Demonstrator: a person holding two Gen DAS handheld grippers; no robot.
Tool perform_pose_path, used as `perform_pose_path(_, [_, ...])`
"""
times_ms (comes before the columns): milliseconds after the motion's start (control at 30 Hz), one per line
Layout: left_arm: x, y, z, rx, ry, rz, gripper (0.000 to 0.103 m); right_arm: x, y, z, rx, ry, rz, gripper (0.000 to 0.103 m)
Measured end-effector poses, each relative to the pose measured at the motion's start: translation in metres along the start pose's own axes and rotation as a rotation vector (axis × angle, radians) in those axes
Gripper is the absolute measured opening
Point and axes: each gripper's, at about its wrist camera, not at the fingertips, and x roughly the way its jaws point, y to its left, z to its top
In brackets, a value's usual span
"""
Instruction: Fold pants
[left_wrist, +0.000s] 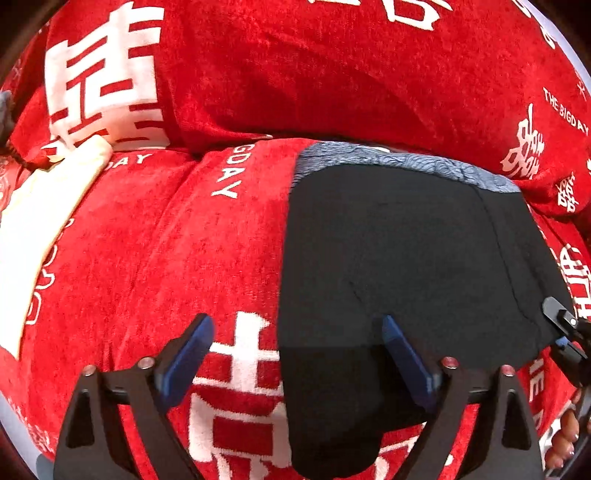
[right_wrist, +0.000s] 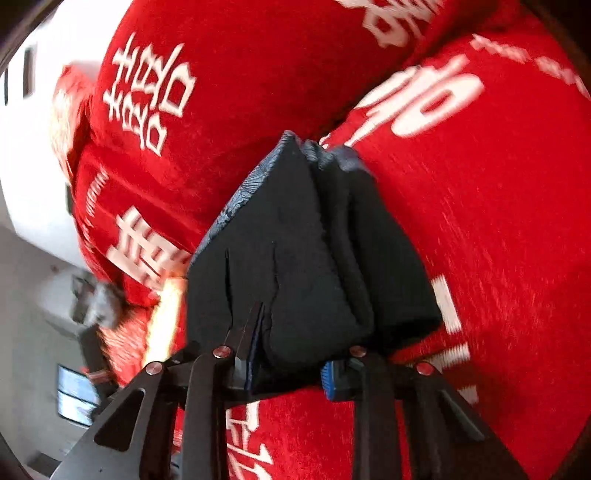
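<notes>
Black pants (left_wrist: 399, 266) with a grey-blue patterned waistband (left_wrist: 406, 162) lie folded on a red sofa cover. My left gripper (left_wrist: 297, 343) is open, its blue-padded fingers spread over the pants' near left edge. My right gripper (right_wrist: 288, 369) holds a thick bundle of the folded pants (right_wrist: 295, 258) between its jaws, lifting that side. In the left wrist view the right gripper (left_wrist: 565, 332) shows at the pants' right edge.
The red sofa cover (left_wrist: 166, 258) with white characters fills both views. A cream cloth (left_wrist: 40, 221) lies at the left. A back cushion (left_wrist: 295, 74) rises behind the pants. Floor and furniture (right_wrist: 44, 314) show at left of the right wrist view.
</notes>
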Motion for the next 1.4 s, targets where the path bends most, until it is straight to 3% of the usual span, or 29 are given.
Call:
perform_pose_path(333, [-0.012, 0.005, 0.001, 0.015, 0.008, 0.002, 0.094, -0.025, 0.011, -0.007, -0.014, -0.012, -0.065, 0.04])
perform_pose_path(500, [-0.021, 0.011, 0.007, -0.003, 0.008, -0.012, 0.094, -0.051, 0.016, -0.006, -0.047, -0.075, -0.169, 0.043])
perform_pose_path(700, [-0.019, 0.009, 0.01, -0.012, 0.026, -0.016, 0.094, -0.073, 0.033, 0.003, -0.088, -0.131, -0.143, 0.043])
perform_pose_path(800, [-0.004, -0.001, 0.003, 0.025, 0.068, 0.026, 0.094, -0.067, 0.054, 0.006, -0.147, -0.127, -0.142, 0.043])
perform_pose_path(1033, [-0.007, -0.004, -0.004, 0.05, 0.016, 0.048, 0.095, -0.025, 0.084, -0.003, -0.264, -0.04, -0.177, 0.044])
perform_pose_path(1100, [-0.005, -0.002, -0.003, 0.05, 0.012, 0.064, 0.102, -0.016, 0.086, -0.005, -0.273, -0.024, -0.17, 0.046])
perform_pose_path(1167, [-0.002, 0.001, -0.004, 0.038, 0.018, 0.05, 0.102, -0.006, 0.083, -0.006, -0.271, 0.001, -0.183, 0.053])
perform_pose_path(1400, [0.001, 0.006, -0.004, 0.02, 0.03, 0.01, 0.102, 0.001, 0.072, -0.011, -0.254, 0.034, -0.183, 0.052])
